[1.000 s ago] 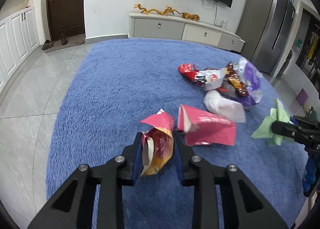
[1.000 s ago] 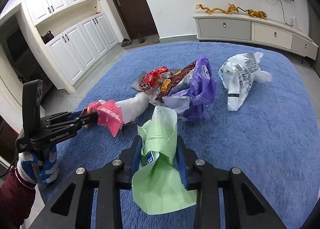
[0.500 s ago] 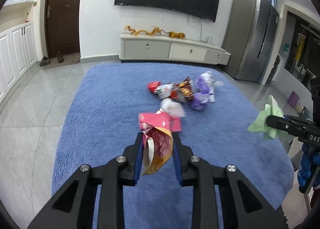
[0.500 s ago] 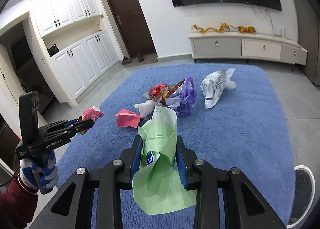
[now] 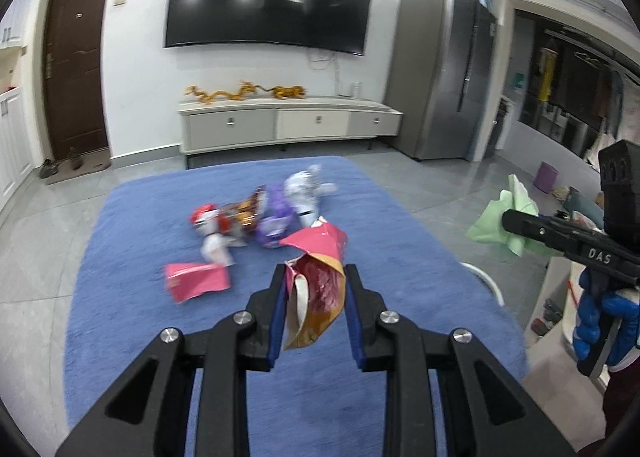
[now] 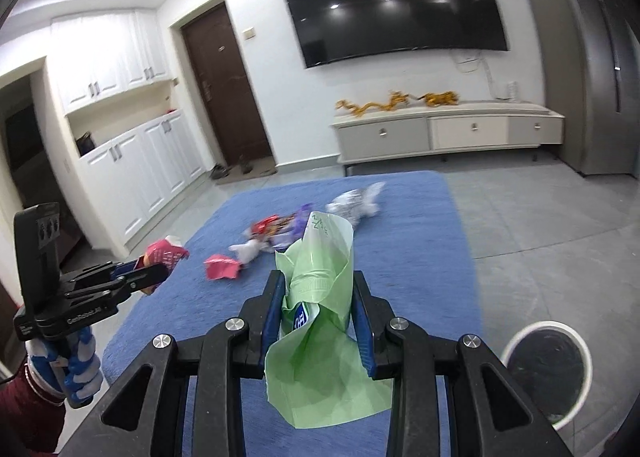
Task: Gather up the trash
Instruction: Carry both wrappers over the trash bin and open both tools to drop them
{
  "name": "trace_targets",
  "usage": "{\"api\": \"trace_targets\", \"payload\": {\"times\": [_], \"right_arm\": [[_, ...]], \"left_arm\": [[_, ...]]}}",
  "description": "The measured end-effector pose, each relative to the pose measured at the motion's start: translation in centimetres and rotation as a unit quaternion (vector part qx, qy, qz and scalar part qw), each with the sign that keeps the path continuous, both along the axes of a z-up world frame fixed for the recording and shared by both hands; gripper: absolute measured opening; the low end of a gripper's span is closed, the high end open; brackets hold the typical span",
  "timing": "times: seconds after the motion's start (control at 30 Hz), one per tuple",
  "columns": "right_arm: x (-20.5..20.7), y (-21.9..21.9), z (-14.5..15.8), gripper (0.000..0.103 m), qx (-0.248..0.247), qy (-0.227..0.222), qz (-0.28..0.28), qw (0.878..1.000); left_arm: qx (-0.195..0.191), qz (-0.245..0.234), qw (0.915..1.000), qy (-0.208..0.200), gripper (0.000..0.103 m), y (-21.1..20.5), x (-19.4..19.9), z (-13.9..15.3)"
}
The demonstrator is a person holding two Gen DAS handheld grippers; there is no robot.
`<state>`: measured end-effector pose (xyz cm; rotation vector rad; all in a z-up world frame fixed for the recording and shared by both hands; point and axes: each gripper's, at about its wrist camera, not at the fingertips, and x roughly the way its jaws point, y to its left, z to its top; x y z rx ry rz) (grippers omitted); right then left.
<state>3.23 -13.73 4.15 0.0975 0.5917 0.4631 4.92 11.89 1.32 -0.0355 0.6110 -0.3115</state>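
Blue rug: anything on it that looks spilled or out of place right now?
Yes. Crumpled wrappers lie in a loose pile mid-rug, with a pink packet apart, nearer the camera. Both grippers already hold litter: left gripper a red-and-gold wrapper, right gripper a green bag.

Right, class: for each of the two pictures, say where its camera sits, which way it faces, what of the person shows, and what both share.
Left wrist: sits on the left gripper, which holds a pink wrapper; faces the TV wall over the blue rug; the right gripper and gloved hand show.
Right wrist: sits on the right gripper, which holds a green bag; faces the same wall; the left gripper shows.
Shared: rug, litter pile, TV.
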Motion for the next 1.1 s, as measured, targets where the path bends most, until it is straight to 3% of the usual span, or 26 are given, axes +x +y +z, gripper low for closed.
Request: {"api": "trace_targets", "payload": {"times": [0.27, 0.5, 0.8, 1.1], "right_arm": [[0.0, -9.2, -1.4, 0.03, 0.01, 0.017, -0.097, 0.995], [1.3, -17.2, -4.2, 0.03, 0.014, 0.053, -0.18, 0.982], [4.3, -25.6, -9.4, 0.031, 0.043, 0.109, -0.258, 0.959], [8.2, -29.9, -14.8, 0.034, 0.064, 0.167, -0.302, 0.936]], "left_arm": [[0.014, -0.074, 0.9971, 0.013, 0.025, -9.4, 3.2, 1.1], [0.034, -0.156, 0.9867, 0.031, 0.025, -20.3, 7.4, 0.3], [0.059, -0.227, 0.9674, 0.097, 0.025, -32.8, 13.5, -4.6], [0.066, -0.25, 0.9528, 0.16, 0.026, -40.3, 18.3, -9.9]]}}
